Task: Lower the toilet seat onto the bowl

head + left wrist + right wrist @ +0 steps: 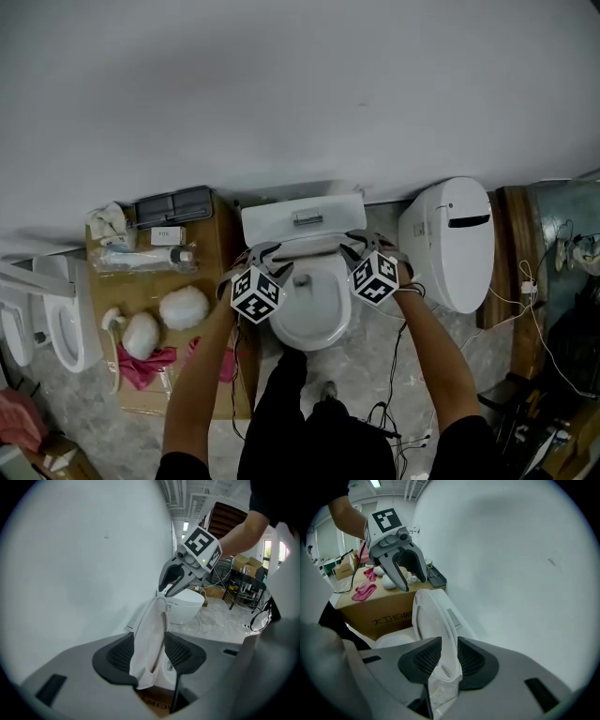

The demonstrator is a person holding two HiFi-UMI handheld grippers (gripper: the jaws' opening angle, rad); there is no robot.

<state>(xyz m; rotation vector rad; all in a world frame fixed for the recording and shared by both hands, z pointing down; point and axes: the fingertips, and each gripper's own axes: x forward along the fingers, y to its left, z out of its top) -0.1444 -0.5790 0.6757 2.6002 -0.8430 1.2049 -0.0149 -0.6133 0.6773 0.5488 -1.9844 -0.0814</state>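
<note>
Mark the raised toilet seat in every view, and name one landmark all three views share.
Head view: toilet seat at centre, between the left claw and the right claw.
Left gripper view: lower centre, upright between the left claw's open jaws.
Right gripper view: lower centre, upright between the right claw's open jaws.
Shared landmark: the white wall behind the toilet.

Two tongs (272, 261) (362, 247), two white puffs (185, 307) (141, 334), one cardboard box (217, 246), one raised toilet seat (429, 616).
</note>
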